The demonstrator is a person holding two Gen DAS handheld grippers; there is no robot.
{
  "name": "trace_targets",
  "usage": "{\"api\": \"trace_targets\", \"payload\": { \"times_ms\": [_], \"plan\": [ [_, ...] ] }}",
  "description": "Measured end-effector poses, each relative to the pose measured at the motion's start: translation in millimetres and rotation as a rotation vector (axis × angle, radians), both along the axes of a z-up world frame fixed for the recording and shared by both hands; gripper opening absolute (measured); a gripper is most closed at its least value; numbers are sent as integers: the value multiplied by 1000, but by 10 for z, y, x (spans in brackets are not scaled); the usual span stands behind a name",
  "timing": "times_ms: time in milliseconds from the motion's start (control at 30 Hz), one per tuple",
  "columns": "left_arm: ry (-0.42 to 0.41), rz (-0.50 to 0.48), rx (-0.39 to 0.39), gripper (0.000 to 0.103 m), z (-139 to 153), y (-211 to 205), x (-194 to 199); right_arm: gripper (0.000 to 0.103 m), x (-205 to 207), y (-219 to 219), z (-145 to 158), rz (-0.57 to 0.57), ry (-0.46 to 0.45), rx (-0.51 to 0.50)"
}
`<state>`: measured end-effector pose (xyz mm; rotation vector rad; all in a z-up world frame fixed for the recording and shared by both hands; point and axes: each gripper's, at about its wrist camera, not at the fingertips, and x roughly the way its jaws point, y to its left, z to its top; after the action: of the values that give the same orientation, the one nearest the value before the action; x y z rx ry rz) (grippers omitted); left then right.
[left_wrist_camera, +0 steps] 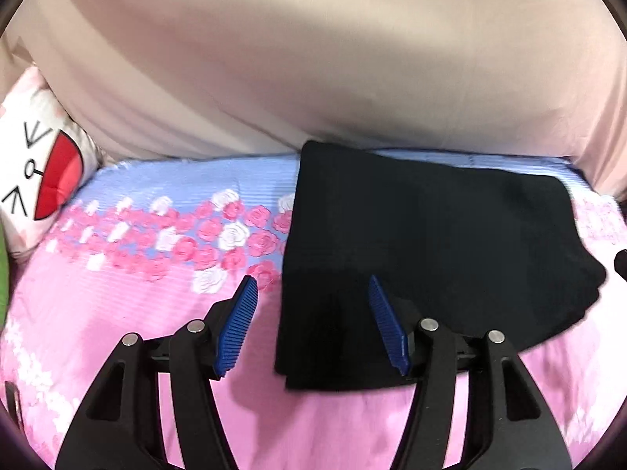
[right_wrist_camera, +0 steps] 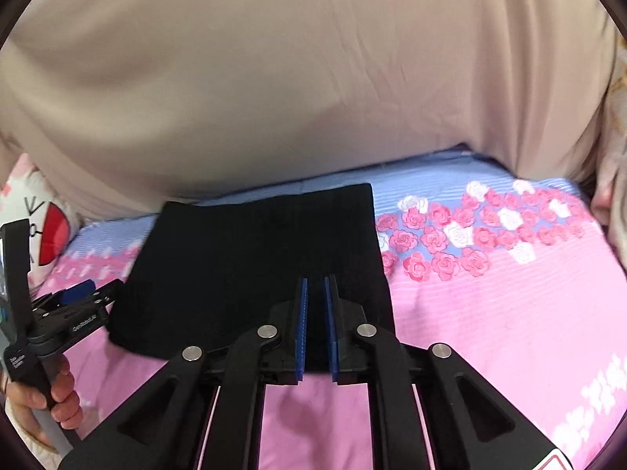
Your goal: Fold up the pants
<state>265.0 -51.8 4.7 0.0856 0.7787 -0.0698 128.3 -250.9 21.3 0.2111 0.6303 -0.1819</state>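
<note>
Pants (right_wrist_camera: 258, 270): black, folded into a compact rectangle; they lie flat on the flowered bedsheet (right_wrist_camera: 490, 313), near the beige drape (right_wrist_camera: 274, 78) at the far side.
Left gripper (left_wrist_camera: 311, 313): fingers spread wide, holding nothing; it hovers at the near left corner of the stack, one blue pad (left_wrist_camera: 239, 329) over the sheet, the other over the cloth.
Right gripper (right_wrist_camera: 315, 325): pads nearly pressed together, a thin gap showing and no cloth between them; it hovers over the near edge.
Handling, judged: light, soft and limp, several layers thick; layers may slide apart when lifted.
Where to grip, judged: the near folded edge, pinching all layers, one gripper toward each corner.
Cushion (left_wrist_camera: 39, 180): white and red, at far left, well apart.
</note>
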Motion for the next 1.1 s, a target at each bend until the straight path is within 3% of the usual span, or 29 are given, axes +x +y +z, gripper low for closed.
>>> {"api": "trace_targets", "payload": {
  "times_ms": [300,367,433,533,667,800,1100],
  "plan": [
    [-59,-19,-17,66,305,129,-799,23,-685,405,-3,-2,-33,-18],
    [-69,-24,-9,77,321,130,-970,29,-821,486,-43,-2,-28,-26],
    [-87,-19,-10,82,320,143,-1170,33,-944,548,-81,-3,-23,-34],
    [-71,-43,-8,89,255,130,-1398,37,-1172,628,-155,-8,-21,-15],
    [-53,-34,3,98,136,159,-1702,54,-1473,726,-273,-23,-21,-15],
    [-52,-13,32,98,-28,184,-1919,56,-1720,794,-400,-57,-20,-46],
    [18,-12,20,98,-391,257,-2197,57,-1895,974,-706,-45,48,-35]
  ]
}}
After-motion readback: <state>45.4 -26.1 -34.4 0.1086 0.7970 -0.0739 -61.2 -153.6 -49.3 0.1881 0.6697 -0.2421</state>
